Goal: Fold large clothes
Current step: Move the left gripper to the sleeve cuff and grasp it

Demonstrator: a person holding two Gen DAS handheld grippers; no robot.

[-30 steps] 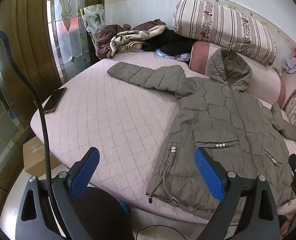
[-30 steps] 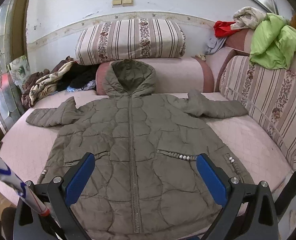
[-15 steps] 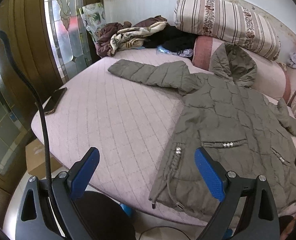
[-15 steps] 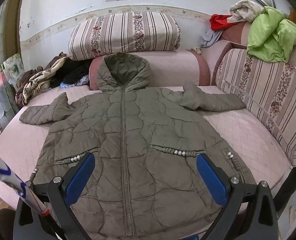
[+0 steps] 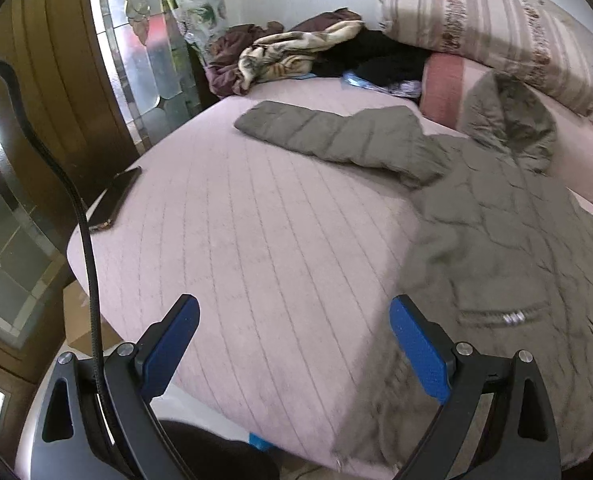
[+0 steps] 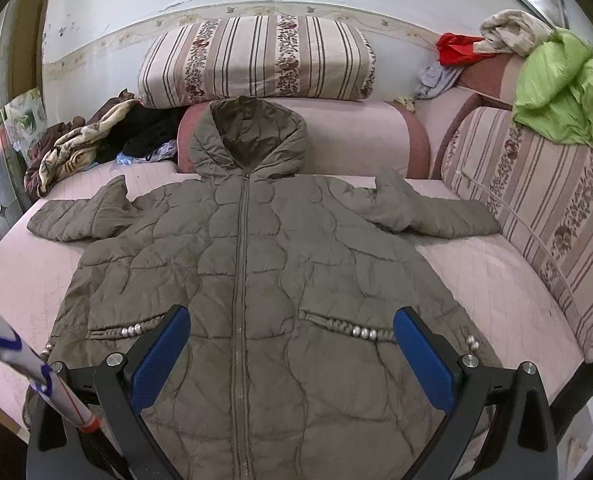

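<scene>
Approach step, nothing folded yet. Left hand-held gripper (image 5: pixel 294 344) and right hand-held gripper (image 6: pixel 292 352) both released, empty. Coat (image 6: pixel 252 264) lies flat, zipped, on bed (image 5: pixel 256 248), sleeves out at 9 and 3 o'clock. Next, probably: grasp a sleeve, fold inward.

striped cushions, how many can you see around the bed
2. One striped cushion lies along the wall behind the coat's hood. The other striped cushion leans along the right side, under the green cloth. The piled clothes may hide more.
</scene>
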